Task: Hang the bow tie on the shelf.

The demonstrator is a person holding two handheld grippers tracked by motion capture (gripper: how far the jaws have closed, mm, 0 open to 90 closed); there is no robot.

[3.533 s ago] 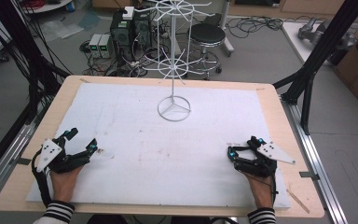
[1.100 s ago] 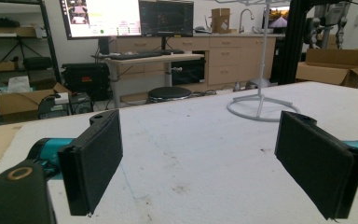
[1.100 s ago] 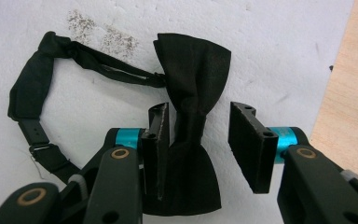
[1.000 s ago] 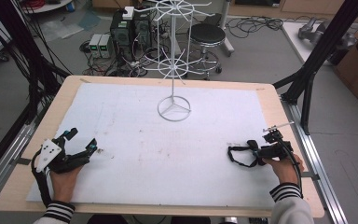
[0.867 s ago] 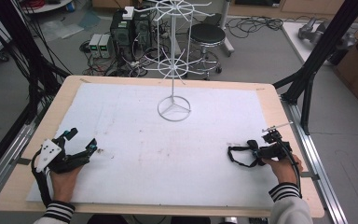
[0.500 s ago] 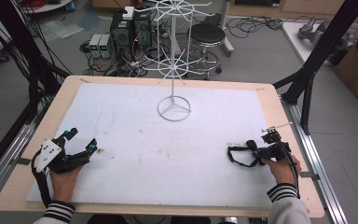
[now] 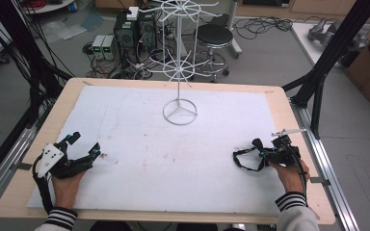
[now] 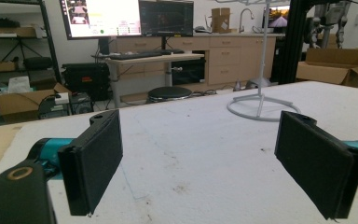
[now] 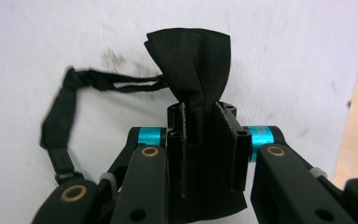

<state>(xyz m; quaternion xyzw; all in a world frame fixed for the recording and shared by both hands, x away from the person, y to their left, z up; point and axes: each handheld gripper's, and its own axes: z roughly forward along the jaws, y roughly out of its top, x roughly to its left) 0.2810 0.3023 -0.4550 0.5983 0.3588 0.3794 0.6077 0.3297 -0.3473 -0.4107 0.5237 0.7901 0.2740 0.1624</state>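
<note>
Right gripper (image 9: 200,140) pinching a folded black fabric pouch (image 9: 193,60) between fully closed jaws, its thin black strap (image 7: 243,161) trailing leftward, lying near the right edge of the white foam-topped table (image 7: 139,144), left gripper (image 7: 84,147) resting wide open and empty near the left edge, white wire rack (image 7: 179,67) standing far centre.

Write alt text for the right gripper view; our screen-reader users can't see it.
The right gripper has its jaws shut on a bunched piece of black fabric, which fans out above them. A thin black strap loops from the fabric to the left across the white table cover.
</note>
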